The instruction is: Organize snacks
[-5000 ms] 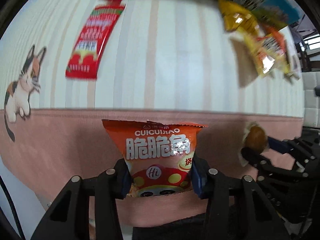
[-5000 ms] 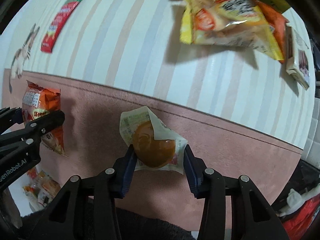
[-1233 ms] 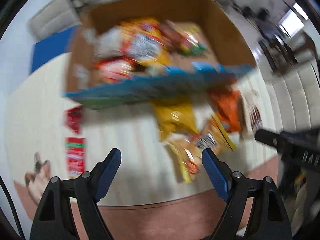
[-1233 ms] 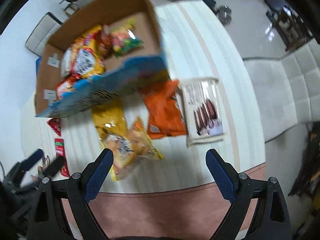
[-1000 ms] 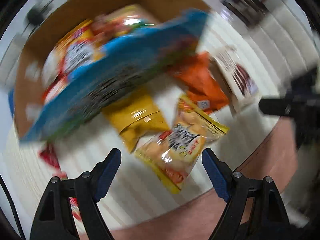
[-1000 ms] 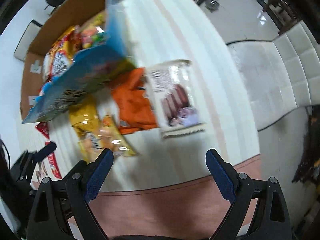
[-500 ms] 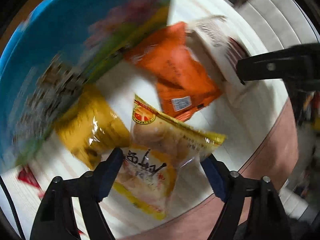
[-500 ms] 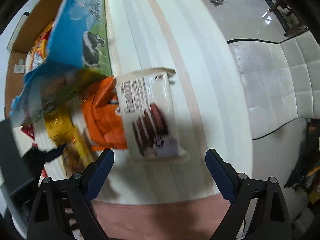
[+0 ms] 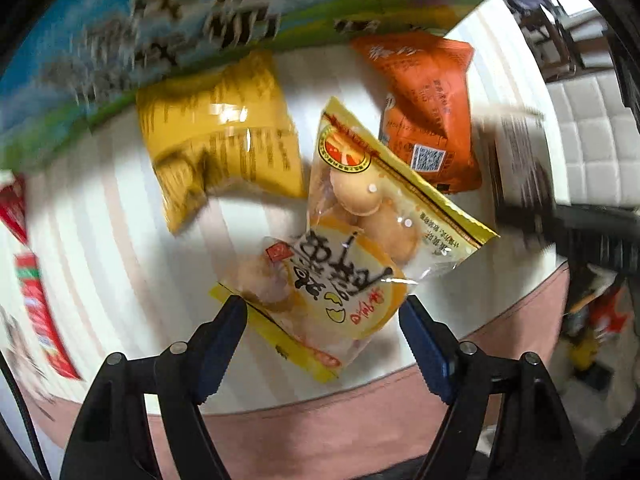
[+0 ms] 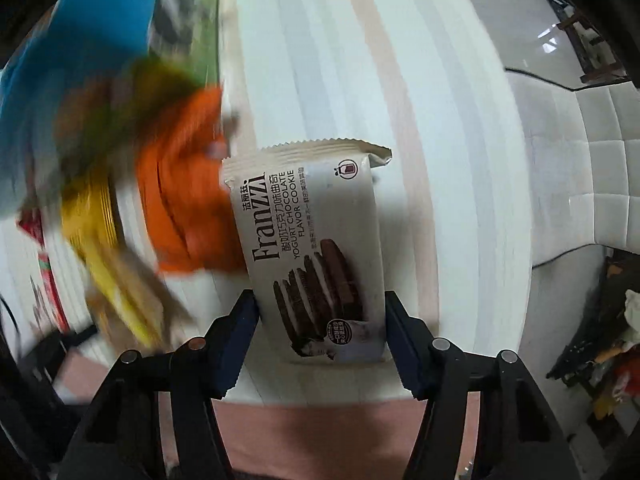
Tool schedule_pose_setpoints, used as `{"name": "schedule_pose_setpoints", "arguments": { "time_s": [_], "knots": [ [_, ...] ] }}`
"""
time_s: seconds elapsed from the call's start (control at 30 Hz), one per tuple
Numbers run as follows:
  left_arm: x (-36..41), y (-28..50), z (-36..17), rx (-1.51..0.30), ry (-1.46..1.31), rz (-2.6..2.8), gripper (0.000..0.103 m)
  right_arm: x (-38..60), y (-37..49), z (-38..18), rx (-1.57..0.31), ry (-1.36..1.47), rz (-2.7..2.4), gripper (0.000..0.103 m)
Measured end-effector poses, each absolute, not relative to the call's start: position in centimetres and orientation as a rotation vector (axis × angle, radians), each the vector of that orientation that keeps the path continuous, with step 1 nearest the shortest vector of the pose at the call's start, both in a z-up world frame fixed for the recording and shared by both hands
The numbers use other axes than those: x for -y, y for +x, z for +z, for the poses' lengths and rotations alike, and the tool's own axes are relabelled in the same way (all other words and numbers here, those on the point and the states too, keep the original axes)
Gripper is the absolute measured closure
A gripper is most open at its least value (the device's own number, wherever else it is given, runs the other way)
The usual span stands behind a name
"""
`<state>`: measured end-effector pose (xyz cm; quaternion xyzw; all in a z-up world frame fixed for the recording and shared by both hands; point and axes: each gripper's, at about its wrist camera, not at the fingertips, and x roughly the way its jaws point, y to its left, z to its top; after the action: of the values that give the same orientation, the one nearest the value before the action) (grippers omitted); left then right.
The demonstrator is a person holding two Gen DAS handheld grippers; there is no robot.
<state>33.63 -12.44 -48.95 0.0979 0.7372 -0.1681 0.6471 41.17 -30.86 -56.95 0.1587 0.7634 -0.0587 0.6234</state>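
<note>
The cookie pack (image 10: 316, 256) lies flat on the desk (image 10: 440, 160), its near end between the spread fingers of the right gripper (image 10: 322, 320). The left gripper (image 9: 322, 320), likewise unclosed, straddles the egg bag (image 9: 352, 248). Either slick wrapper could slide out if pinched near its edge.

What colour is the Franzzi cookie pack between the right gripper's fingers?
White, with dark chocolate wafers pictured: Franzzi cookie pack, clearest in the right wrist view.

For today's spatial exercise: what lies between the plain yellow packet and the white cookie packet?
The orange packet lies between the yellow packet and the cookie packet; the left wrist view shows it best.
</note>
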Motion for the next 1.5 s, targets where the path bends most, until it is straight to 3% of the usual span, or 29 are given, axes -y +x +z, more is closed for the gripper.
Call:
{"name": "schedule_pose_setpoints", "arguments": {
  "time_s": [0.17,0.27,0.73,0.83,0.87,1.03,1.3,1.5],
  "knots": [
    [14.0,32.7,-46.4,-1.588,0.367,-0.440,0.026,30.7,37.8,-57.4,-1.831,0.428,-0.074,0.037],
    [14.5,32.7,-45.2,-1.555,0.427,-0.478,0.025,31.0,37.4,-57.5,-1.831,0.428,-0.072,0.030],
    [19.2,36.9,-48.7,-1.647,0.444,-0.556,0.026,32.7,38.7,-58.8,-1.803,0.444,-0.156,0.028],
    [17.2,37.6,-48.1,-1.640,0.411,-0.496,0.042,31.6,38.8,-58.4,-1.784,0.402,-0.177,0.035],
    [16.6,37.5,-48.1,-1.666,0.382,-0.453,0.043,31.4,38.8,-58.2,-1.770,0.392,-0.182,0.038],
    [13.9,36.5,-47.8,-1.732,0.210,-0.339,0.043,30.2,38.1,-58.2,-1.811,0.510,-0.141,0.037],
    [12.2,35.6,-50.0,-1.696,0.254,-0.345,0.041,28.8,39.0,-57.9,-1.821,0.473,-0.160,0.036],
    [11.7,36.1,-48.3,-1.645,0.215,-0.337,0.053,24.6,38.6,-56.6,-1.750,0.348,-0.189,0.041]
  ]
}}
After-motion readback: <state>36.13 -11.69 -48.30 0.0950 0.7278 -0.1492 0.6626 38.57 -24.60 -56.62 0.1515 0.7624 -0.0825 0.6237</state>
